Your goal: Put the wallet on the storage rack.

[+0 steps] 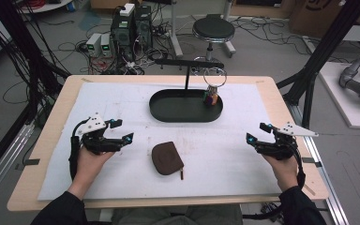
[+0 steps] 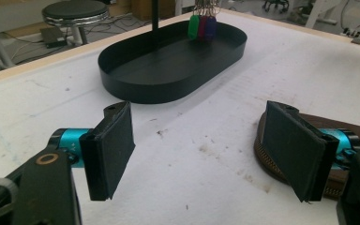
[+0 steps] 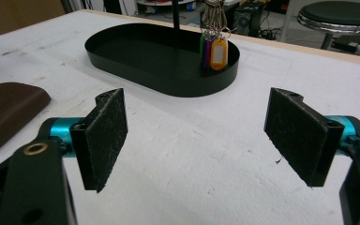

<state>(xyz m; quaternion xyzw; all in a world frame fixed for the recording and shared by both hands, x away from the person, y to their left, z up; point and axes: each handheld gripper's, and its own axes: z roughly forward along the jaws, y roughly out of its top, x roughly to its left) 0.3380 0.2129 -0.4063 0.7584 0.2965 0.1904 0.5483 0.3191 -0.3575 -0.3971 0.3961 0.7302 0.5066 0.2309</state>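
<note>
Both pairs of jaws stand wide open with nothing between their pads. The left gripper [image 1: 120, 131] hovers over the white mat [image 1: 122, 101] at the table's left side, its jaws pointing toward the middle; in its own view the brown pouch [image 2: 337, 154] lies just behind its right-hand pad. The right gripper [image 1: 258, 132] is held over the mat's right side, well apart from the pouch [image 1: 167, 158], which lies flat between the two grippers, nearer the person's edge. Farther back sits a black oval tray [image 1: 168, 112] with a thin post rising from it; a bunch of coloured key tags [image 3: 213, 51] hangs at the tray's right end.
</note>
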